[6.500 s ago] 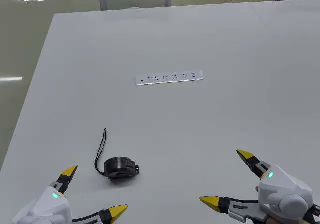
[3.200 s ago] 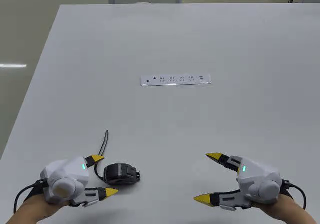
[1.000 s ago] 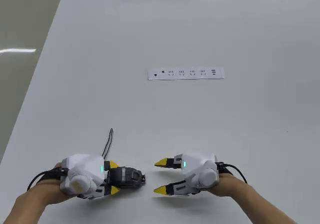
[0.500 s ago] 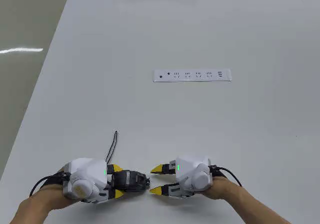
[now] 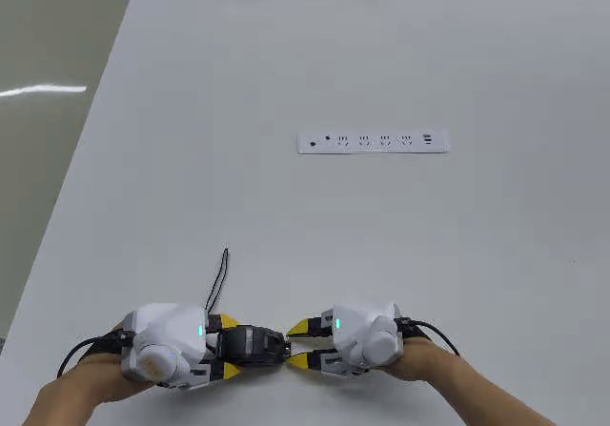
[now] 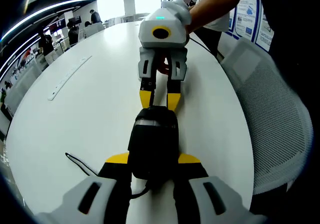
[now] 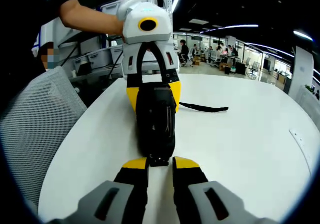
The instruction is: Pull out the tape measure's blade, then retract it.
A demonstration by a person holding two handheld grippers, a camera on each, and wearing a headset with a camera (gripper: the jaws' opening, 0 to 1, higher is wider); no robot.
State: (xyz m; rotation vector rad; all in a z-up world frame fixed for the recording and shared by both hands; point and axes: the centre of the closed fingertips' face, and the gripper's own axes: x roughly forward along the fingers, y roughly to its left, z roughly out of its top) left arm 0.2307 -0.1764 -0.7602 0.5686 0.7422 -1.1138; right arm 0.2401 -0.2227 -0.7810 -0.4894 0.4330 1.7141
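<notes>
The left tool (image 5: 224, 347) is clamped on the tape measure (image 5: 253, 343), its yellow tips pressed against the two black sides. The tape measure lies on the worktop (image 5: 381, 245). The right tool (image 5: 297, 345) meets the left one nose to nose with its jaws narrow. Its tips are at the tape measure's front, one on each side of the end hook (image 7: 158, 161). I cannot tell whether they pinch the hook. The strap (image 5: 221, 278) trails off past the left tool's far side. A power strip (image 5: 373, 143) lies well beyond both tools.
</notes>
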